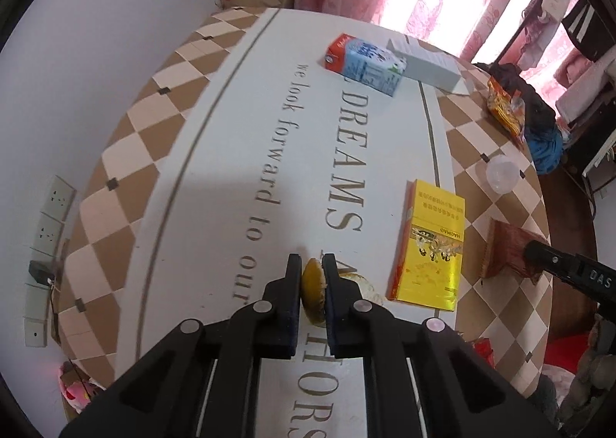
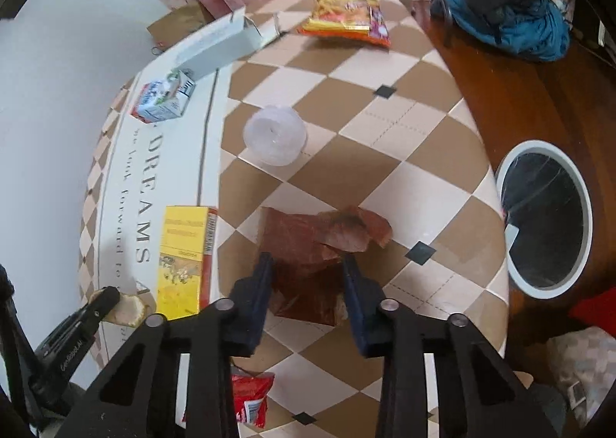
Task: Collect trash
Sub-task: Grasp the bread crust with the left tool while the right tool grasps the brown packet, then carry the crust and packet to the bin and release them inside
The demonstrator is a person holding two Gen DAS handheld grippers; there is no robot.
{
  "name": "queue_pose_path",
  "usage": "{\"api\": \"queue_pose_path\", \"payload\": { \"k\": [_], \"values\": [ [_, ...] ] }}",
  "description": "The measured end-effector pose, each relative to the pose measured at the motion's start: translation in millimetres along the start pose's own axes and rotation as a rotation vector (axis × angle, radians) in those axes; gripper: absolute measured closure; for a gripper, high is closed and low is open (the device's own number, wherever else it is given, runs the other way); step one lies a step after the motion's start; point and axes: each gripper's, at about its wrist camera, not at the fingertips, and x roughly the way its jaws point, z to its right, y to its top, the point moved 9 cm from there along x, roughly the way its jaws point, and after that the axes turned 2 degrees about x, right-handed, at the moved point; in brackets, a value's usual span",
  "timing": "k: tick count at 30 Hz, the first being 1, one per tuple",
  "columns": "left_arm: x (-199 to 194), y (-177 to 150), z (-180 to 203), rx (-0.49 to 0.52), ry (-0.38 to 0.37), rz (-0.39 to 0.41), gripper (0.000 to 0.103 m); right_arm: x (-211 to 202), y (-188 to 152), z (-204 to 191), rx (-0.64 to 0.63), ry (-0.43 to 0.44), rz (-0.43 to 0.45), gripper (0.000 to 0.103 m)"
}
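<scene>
Left gripper point(image 1: 312, 268): jaws pinching a yellow-green peel piece point(image 1: 312, 293) at the near part of the bench point(image 1: 215, 153); light, slightly springy, held edge-on.
Right gripper point(image 2: 306, 264): jaws spread, straddling the near end of the brown wrapper point(image 2: 308, 241), not closed.
Brown wrapper: thin, crinkly, probably very light; long axis runs away from the jaws; pinch its flat near edge.
Yellow box point(image 2: 183, 257): flat, just left.
Plastic cup point(image 2: 275, 135): farther, on its side.
Snack bag point(image 2: 346, 12): far edge.
Bin point(image 2: 546, 222): off the right edge.
</scene>
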Motion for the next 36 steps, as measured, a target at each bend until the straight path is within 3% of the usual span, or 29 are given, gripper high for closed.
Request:
{"api": "queue_pose_path", "payload": {
  "k": [11, 19, 26, 32, 36],
  "values": [
    [-51, 14, 7, 0.02, 0.028, 0.099, 0.096, -49, 1, 5, -0.007, 0.063, 0.078, 0.078],
    [-88, 36, 50, 0.087, 0.023, 0.178, 0.096, -82, 8, 17, 0.021, 0.103, 0.119, 0.078],
    [-102, 55, 142, 0.187, -0.052, 0.22, 0.096, -125, 28, 52, 0.058, 0.117, 0.18, 0.078],
    [-100, 59, 259, 0.304, -0.169, 0.224, 0.096, -184, 53, 128, 0.128, 0.083, 0.288, 0.078],
    [-92, 53, 341, 0.377, -0.245, 0.197, 0.096, -214, 65, 203, 0.206, 0.045, 0.335, 0.078]
  ]
}}
